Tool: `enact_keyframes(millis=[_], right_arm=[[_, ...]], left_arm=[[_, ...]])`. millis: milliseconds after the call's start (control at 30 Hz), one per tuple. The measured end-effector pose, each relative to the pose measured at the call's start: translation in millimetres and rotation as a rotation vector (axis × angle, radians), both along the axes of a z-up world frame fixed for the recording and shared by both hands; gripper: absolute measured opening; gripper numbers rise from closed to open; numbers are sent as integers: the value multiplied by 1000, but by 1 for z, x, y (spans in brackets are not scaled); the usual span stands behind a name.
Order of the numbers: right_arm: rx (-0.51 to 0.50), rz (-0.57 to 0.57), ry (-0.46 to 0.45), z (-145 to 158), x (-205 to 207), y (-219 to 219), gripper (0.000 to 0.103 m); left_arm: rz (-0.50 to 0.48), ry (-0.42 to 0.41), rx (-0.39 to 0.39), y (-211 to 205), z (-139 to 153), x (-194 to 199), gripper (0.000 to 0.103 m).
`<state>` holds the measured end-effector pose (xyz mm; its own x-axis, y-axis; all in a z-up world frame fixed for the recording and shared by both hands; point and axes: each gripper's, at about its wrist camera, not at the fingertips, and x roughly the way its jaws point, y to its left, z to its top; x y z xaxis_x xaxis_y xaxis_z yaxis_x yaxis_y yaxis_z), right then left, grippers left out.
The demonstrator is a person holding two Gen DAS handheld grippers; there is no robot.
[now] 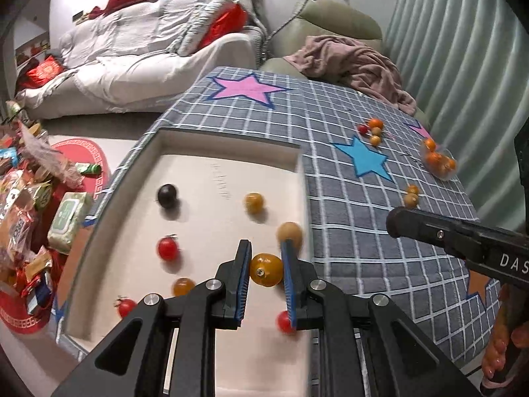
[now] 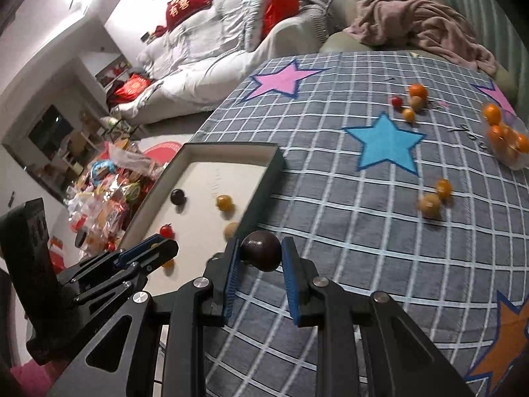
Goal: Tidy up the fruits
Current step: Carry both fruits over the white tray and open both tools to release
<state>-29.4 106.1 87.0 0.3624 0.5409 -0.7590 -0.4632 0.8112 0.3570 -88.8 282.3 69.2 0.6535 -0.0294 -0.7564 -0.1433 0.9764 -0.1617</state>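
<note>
The left gripper (image 1: 264, 273) has its blue ribbed jaws clamped on a glossy round yellow tomato (image 1: 266, 269) above the shallow cream-lined tray (image 1: 228, 147). In the tray lie a smooth dark plum (image 1: 167, 195), a red cherry tomato (image 1: 167, 248) and other small round fruits, some blurred. The right gripper (image 2: 259, 256) holds a matte dark round fruit (image 2: 261, 254) between its jaws, over the soft grey checked cloth (image 2: 330, 198) just beside the tray's edge. Well apart on the tabletop, a crinkled clear bag of oranges (image 2: 506, 139) sits near a blue star patch (image 2: 386, 144).
</note>
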Motion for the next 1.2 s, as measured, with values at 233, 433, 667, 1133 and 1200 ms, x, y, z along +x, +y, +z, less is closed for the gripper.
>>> enact_keyframes(millis=[233, 433, 667, 1133, 1200], right_arm=[[-24, 47, 8, -3, -1, 30, 28], [-41, 76, 14, -6, 1, 48, 28], [-45, 97, 29, -4, 23, 69, 28], [-70, 83, 83, -25, 101, 101, 28], [-84, 86, 92, -34, 107, 104, 28]], left_arm=[[51, 11, 3, 30, -7, -5, 20], [75, 12, 5, 46, -10, -4, 20], [68, 6, 31, 54, -1, 18, 20], [84, 109, 98, 66, -17, 108, 20], [89, 135, 104, 65, -26, 118, 20]])
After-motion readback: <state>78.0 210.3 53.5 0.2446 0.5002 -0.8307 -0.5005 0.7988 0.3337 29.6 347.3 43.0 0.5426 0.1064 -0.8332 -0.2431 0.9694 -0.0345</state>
